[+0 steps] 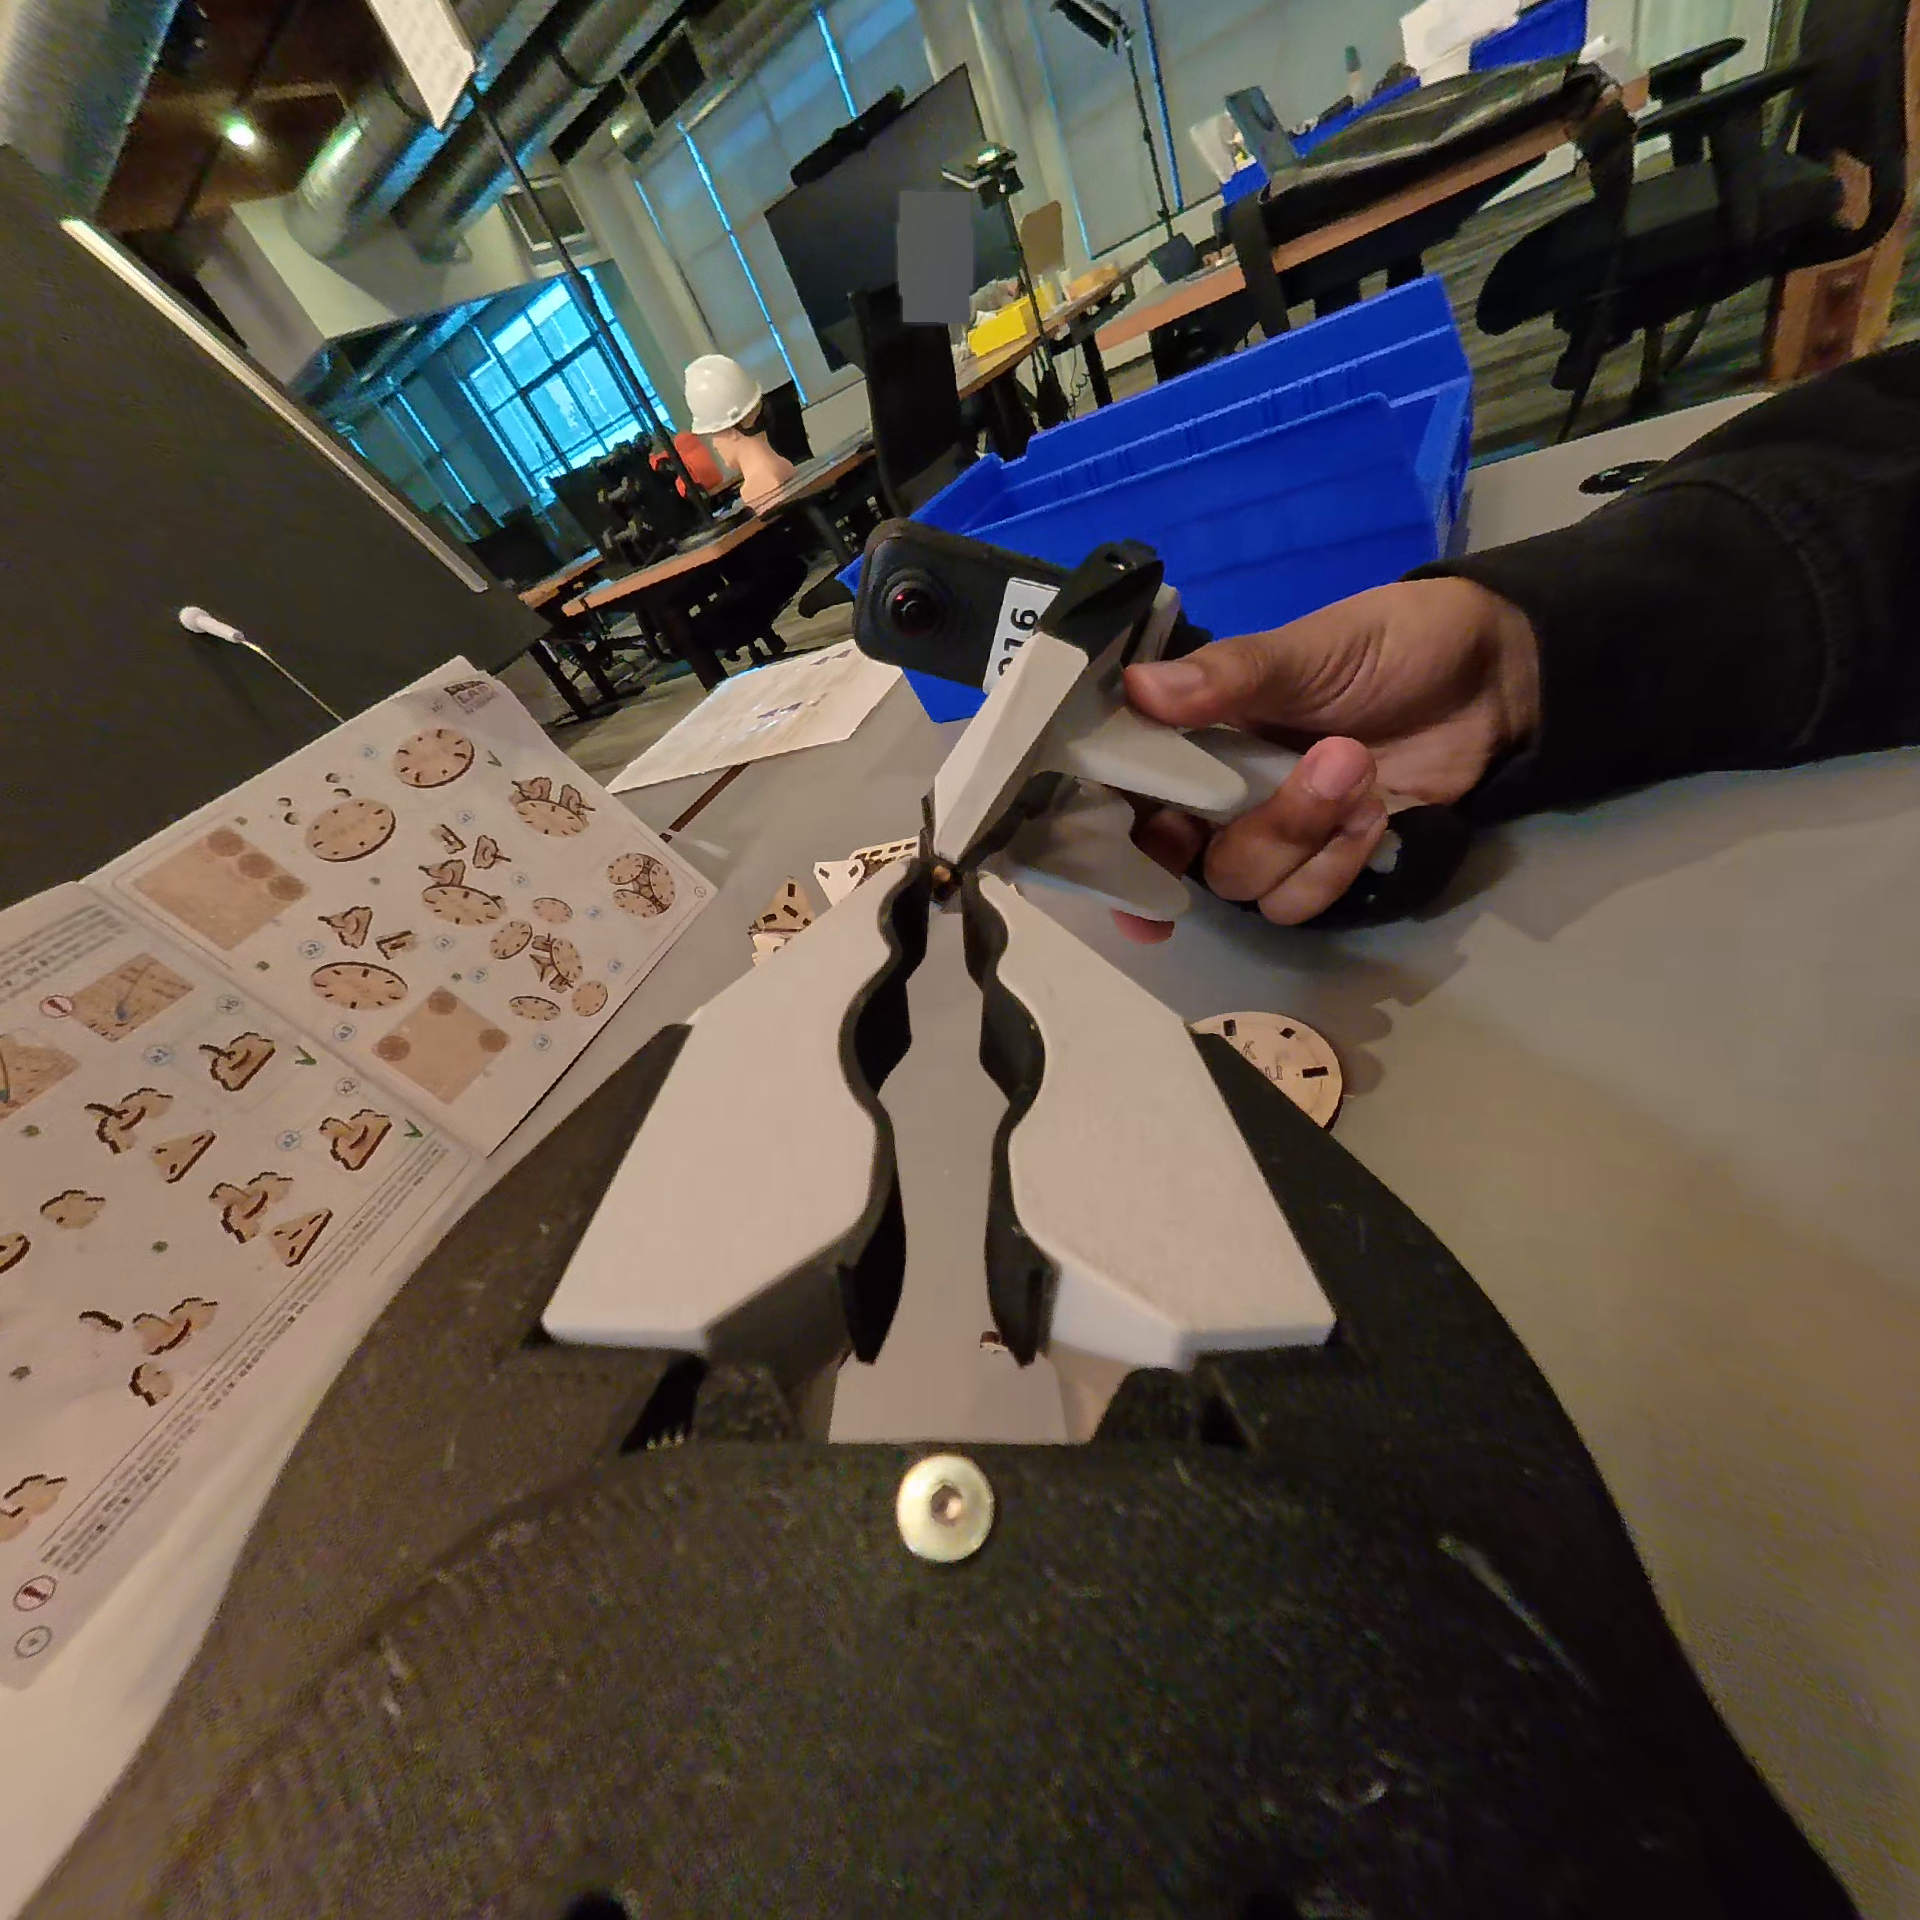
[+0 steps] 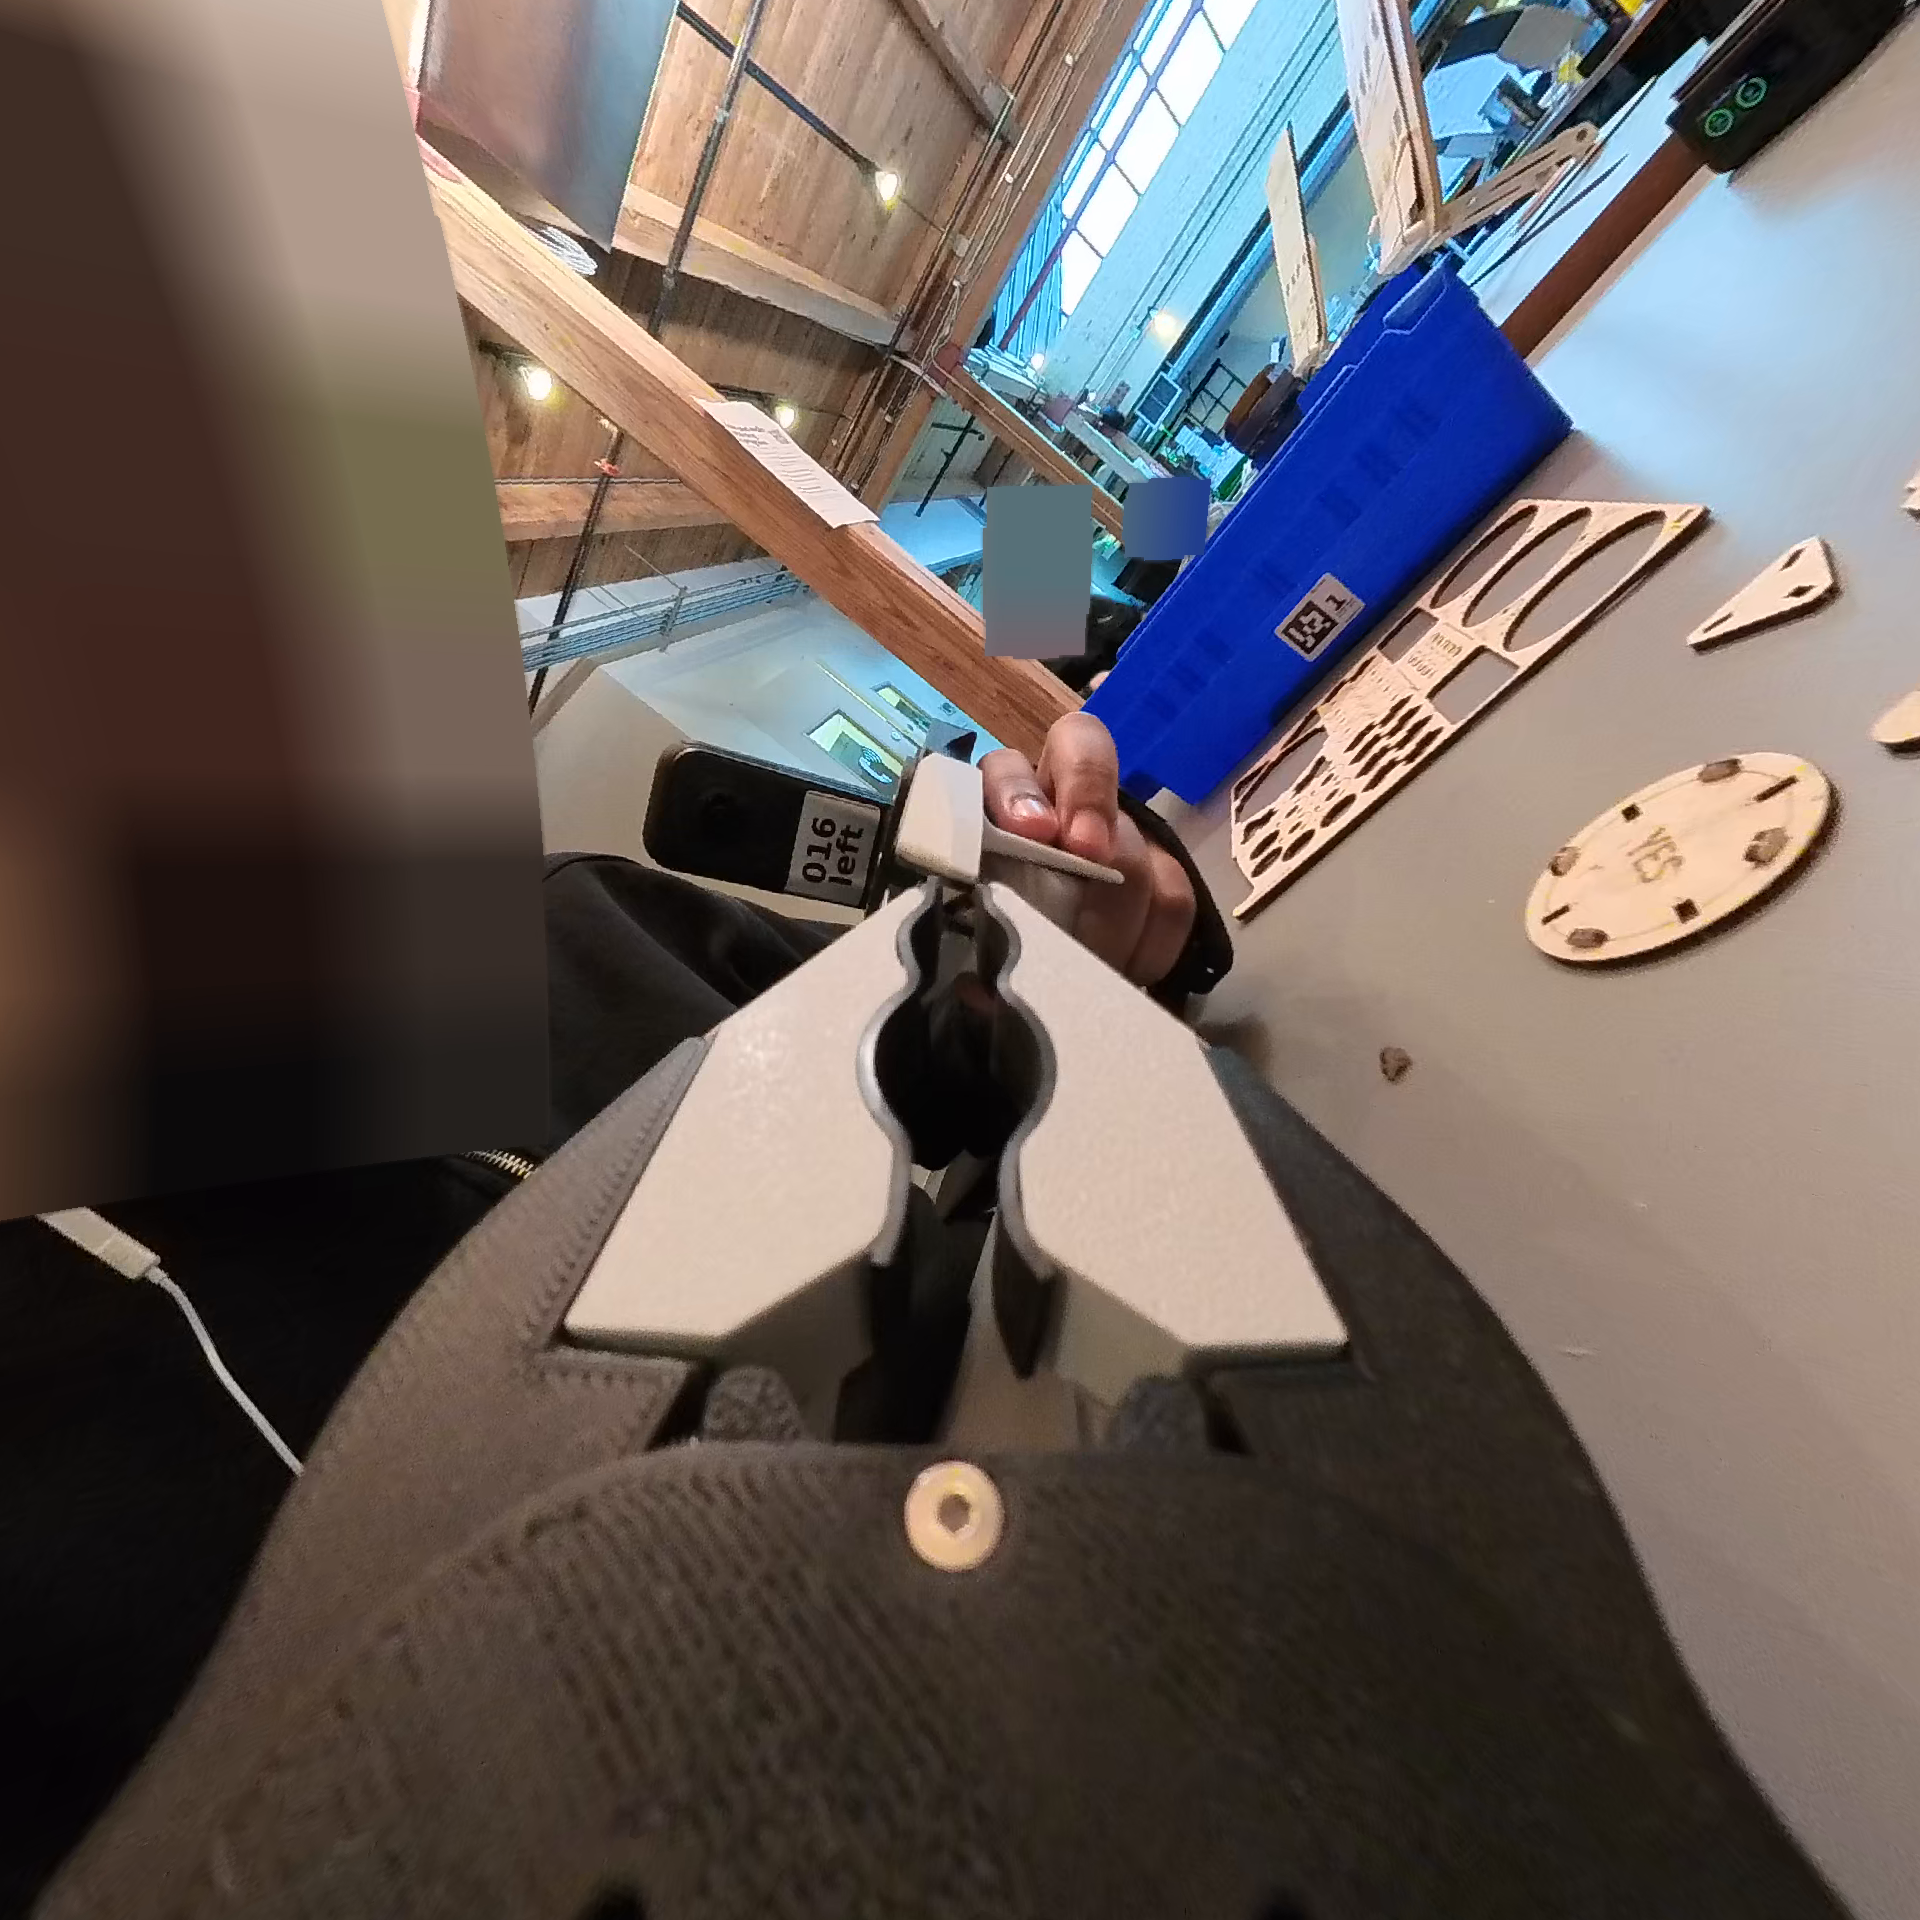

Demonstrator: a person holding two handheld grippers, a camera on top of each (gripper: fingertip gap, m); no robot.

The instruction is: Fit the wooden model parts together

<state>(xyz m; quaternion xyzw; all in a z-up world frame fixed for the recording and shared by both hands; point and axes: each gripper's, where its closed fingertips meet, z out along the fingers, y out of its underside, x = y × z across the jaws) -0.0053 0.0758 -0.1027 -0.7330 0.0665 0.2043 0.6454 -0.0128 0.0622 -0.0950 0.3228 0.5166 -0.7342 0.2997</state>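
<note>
Meeting tip to tip above the grey worktop [image 1: 1558, 1039], both hand-held grippers are nearly closed: left [image 1: 943, 883] and right [image 2: 961, 902] pinch one small brown peg [image 1: 943, 871]. A wooden disc [image 2: 1678, 857] lies nearby; assembly looks unfinished.

bin [image 1: 1247, 488]: showing solid blue
worktop [image 1: 1610, 1143]: showing plain grey
disc [image 2: 1678, 857]: showing pale wood, dark slots

Bin [image 1: 1247, 468] behind grippers — booklet [image 1: 260, 987] left.
</note>
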